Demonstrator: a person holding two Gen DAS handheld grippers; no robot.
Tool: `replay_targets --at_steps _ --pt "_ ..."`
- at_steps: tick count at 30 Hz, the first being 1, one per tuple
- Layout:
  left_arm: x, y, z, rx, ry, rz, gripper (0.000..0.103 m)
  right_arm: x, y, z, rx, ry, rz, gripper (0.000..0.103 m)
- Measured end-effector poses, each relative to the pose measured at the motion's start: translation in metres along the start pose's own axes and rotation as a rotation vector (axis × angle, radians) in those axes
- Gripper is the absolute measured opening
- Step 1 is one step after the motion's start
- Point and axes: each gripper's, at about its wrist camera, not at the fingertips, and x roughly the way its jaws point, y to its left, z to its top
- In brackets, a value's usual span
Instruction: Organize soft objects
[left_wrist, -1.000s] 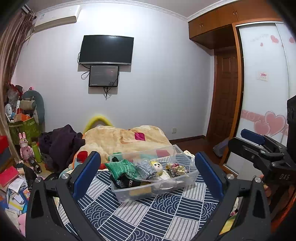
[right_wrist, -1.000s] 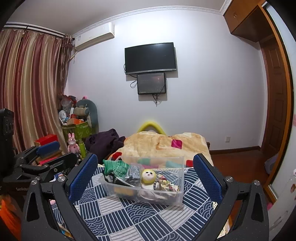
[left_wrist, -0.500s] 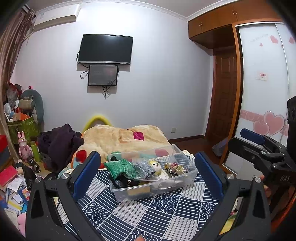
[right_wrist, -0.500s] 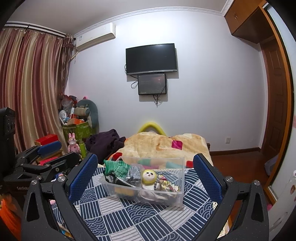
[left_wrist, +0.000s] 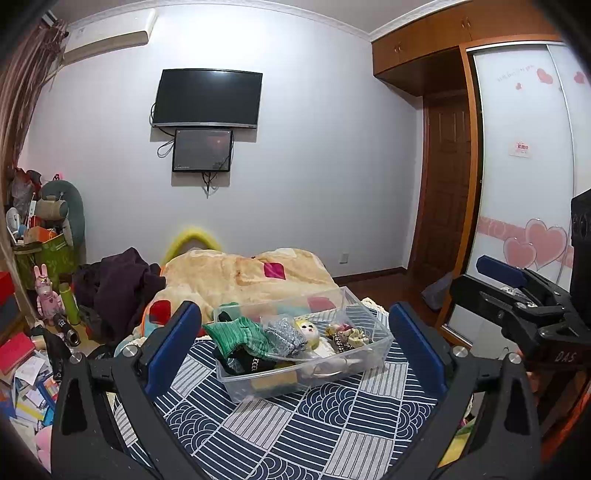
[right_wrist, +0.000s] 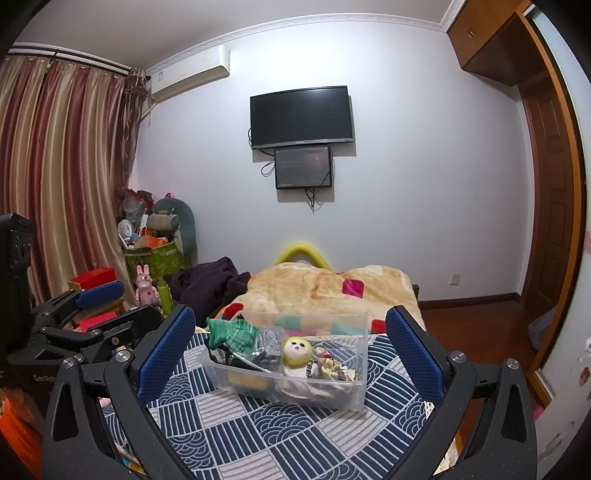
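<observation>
A clear plastic bin (left_wrist: 373, 354) (right_wrist: 358, 384) sits on a blue-and-white patterned cloth (left_wrist: 295, 424) (right_wrist: 258, 432). It holds soft things: a green knit piece (left_wrist: 236, 332) (right_wrist: 231, 332), a grey knit piece (left_wrist: 284, 332) (right_wrist: 267, 343), a small yellow-headed doll (left_wrist: 310, 330) (right_wrist: 295, 350) and scrunchies (left_wrist: 347, 334) (right_wrist: 332, 369). My left gripper (left_wrist: 295, 332) is open and empty, held back from the bin. My right gripper (right_wrist: 291, 332) is open and empty, also short of the bin. Each gripper shows at the edge of the other's view.
A tan blanket (left_wrist: 240, 273) (right_wrist: 332, 291) and dark clothes (left_wrist: 118, 284) (right_wrist: 207, 280) lie behind the bin. Clutter, a pink rabbit toy (left_wrist: 46, 291) (right_wrist: 144, 284) and boxes fill the left floor. A wardrobe (left_wrist: 524, 184) stands at right.
Both views have shifted only slightly; the bin sits a little lower and nearer in the left wrist view. Both grippers stay open and empty.
</observation>
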Motion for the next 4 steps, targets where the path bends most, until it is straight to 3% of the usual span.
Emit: replay_targets --at_steps 4 --pt "-0.0007 -0.0006 0.0002 0.002 0.001 -0.003 0.103 -0.0006 0.0000 0.0004 0.000 0.000 0.000 0.103"
